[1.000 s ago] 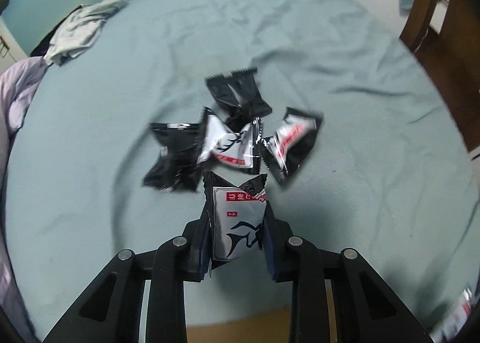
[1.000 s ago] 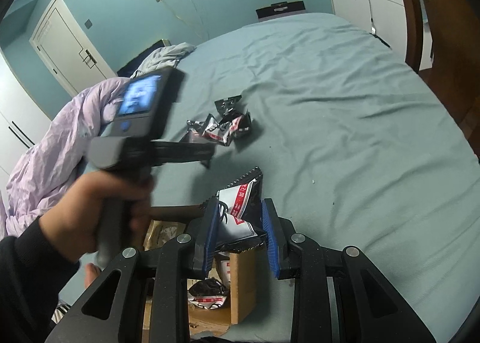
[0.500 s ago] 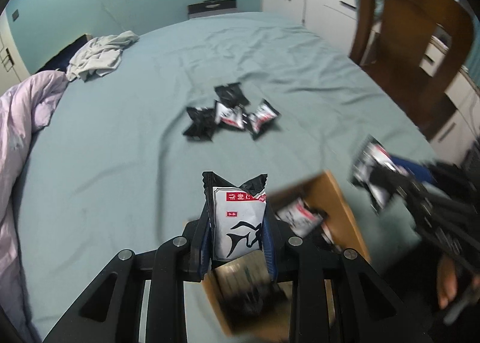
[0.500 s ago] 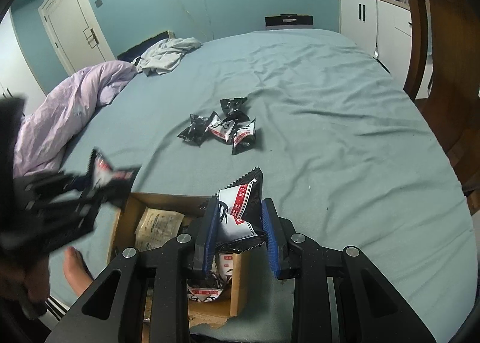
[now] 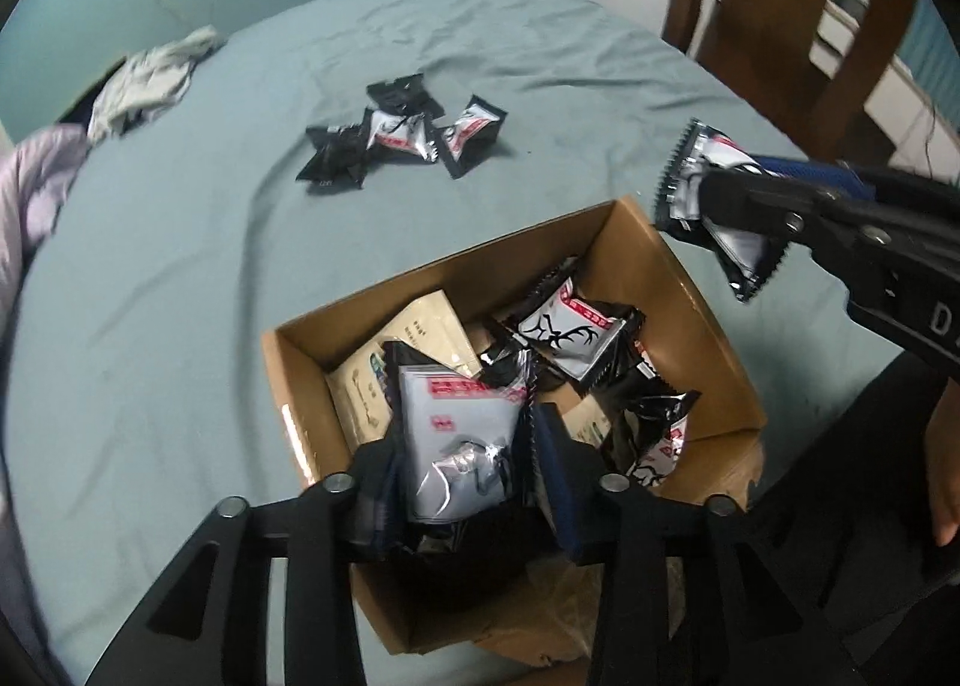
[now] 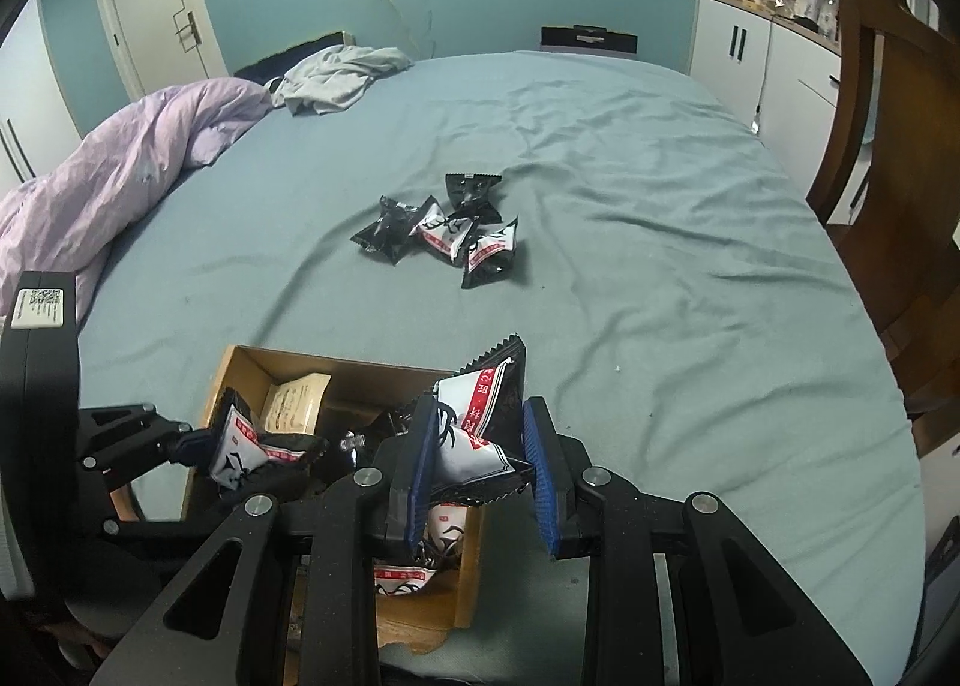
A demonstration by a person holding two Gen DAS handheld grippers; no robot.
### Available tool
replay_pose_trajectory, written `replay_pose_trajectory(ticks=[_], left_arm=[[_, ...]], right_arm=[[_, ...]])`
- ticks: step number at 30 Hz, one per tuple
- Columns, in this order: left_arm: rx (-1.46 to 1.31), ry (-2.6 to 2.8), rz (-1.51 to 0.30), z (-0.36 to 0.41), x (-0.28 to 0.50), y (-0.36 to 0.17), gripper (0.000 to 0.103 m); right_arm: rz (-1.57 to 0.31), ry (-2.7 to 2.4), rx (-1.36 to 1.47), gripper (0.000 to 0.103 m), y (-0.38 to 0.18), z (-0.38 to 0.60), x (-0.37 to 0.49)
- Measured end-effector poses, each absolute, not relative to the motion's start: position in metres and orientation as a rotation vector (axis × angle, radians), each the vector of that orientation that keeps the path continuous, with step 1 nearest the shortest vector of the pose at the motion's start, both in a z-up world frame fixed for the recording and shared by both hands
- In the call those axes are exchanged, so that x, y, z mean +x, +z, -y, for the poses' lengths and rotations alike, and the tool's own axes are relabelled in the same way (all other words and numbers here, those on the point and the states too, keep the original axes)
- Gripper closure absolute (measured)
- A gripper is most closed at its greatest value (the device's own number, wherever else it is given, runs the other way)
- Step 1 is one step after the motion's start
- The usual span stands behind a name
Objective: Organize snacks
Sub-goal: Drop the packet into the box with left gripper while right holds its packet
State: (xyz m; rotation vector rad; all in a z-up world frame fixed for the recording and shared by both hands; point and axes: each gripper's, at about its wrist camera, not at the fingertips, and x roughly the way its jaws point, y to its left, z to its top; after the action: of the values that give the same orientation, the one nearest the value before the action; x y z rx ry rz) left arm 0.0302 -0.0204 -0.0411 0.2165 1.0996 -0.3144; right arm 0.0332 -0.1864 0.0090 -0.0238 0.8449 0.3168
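An open cardboard box (image 5: pixel 456 266) (image 6: pixel 336 362) stands on the blue-green bed and holds several black-and-white snack packets and tan sachets. My left gripper (image 5: pixel 468 464) (image 6: pixel 198 440) hangs over the box. Its jaws are opening, and a packet (image 5: pixel 456 434) (image 6: pixel 237 449) sits loose between them. My right gripper (image 6: pixel 480 446) (image 5: pixel 708 188) is shut on another packet (image 6: pixel 474 422) (image 5: pixel 702 164), just past the box's right rim. Several more packets (image 5: pixel 402 140) (image 6: pixel 444 230) lie in a small pile farther out on the bed.
A purple duvet (image 6: pixel 102 176) is heaped along the bed's left side, with a grey garment (image 6: pixel 336 74) behind it. A wooden chair (image 6: pixel 888 146) and white cabinets (image 6: pixel 756 56) stand to the right. A person's hand (image 5: pixel 948 476) shows at the right edge.
My left gripper drew back from the pile with its packet and now hangs over the box, jaws wider. My right gripper, still gripping its packet, shifted slightly beside the box.
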Motion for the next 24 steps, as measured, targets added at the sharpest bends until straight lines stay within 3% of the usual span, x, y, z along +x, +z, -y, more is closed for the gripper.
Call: replay_pose_trajectory(ticks=[11,24], left_arm=[[0.13,-0.284,-0.99,0.005,0.018,0.0,0.021],[0.248,-0.158,-0.955,-0.013,0.008,0.003,0.021]], right_arm=[[-0.878,0.305,-0.004,0.077,0.004,0.185,0.044],[-0.868,0.387,-0.099,0.077,0.008,0.171,0.01]])
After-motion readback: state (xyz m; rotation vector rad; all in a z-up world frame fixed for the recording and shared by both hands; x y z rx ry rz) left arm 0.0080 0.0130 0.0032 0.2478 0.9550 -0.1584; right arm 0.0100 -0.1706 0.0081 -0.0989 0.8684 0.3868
